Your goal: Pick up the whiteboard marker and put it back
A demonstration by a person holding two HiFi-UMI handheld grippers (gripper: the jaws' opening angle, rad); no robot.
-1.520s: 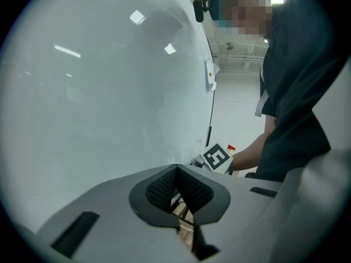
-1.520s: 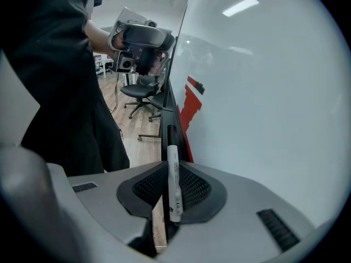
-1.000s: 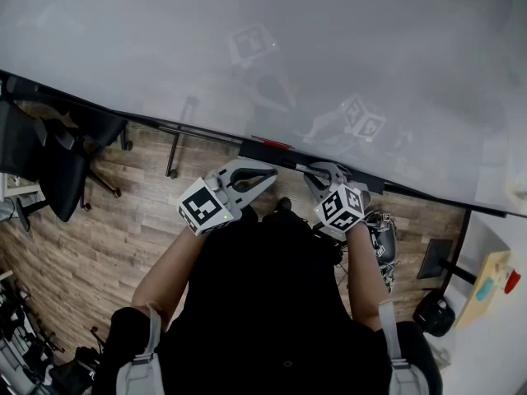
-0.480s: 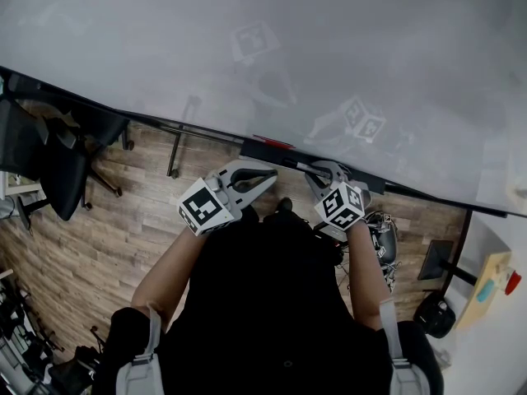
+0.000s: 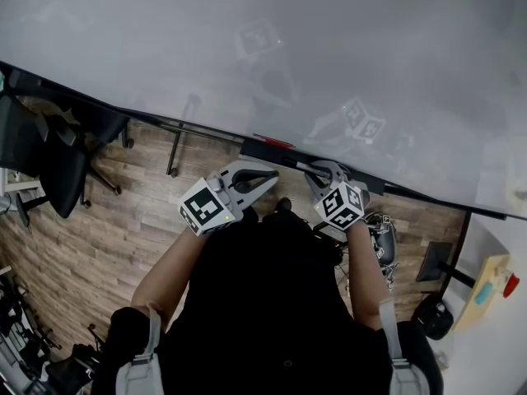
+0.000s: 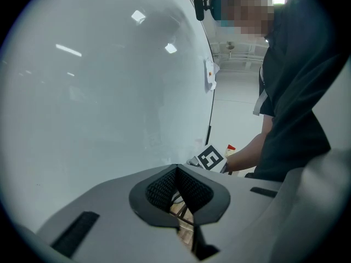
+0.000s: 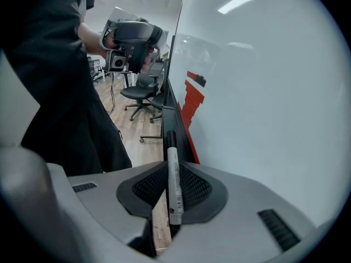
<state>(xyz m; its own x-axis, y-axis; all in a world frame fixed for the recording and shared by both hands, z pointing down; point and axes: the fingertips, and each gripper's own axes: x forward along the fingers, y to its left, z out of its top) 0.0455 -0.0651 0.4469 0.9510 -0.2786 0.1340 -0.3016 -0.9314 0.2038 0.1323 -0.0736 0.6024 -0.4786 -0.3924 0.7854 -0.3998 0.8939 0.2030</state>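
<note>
Head view: the person stands close to a whiteboard (image 5: 329,48) that fills the far side. A dark tray (image 5: 268,152) runs along its lower edge. The left gripper (image 5: 262,178) and the right gripper (image 5: 319,173) are both raised near that tray, the right one closer to it. An office chair (image 5: 49,159) stands on the wooden floor (image 5: 123,220) at the far left.

Left gripper view: the jaws are pressed together with nothing between them. The whiteboard is on the left and the person's dark torso on the right.

Right gripper view: the jaws are clamped on the whiteboard marker (image 7: 174,188). Its white barrel sits between the pads and its black cap points away, along the tray. Whether the marker touches the tray cannot be told. A red patch (image 7: 191,103) shows on the board just above the tray.
</note>
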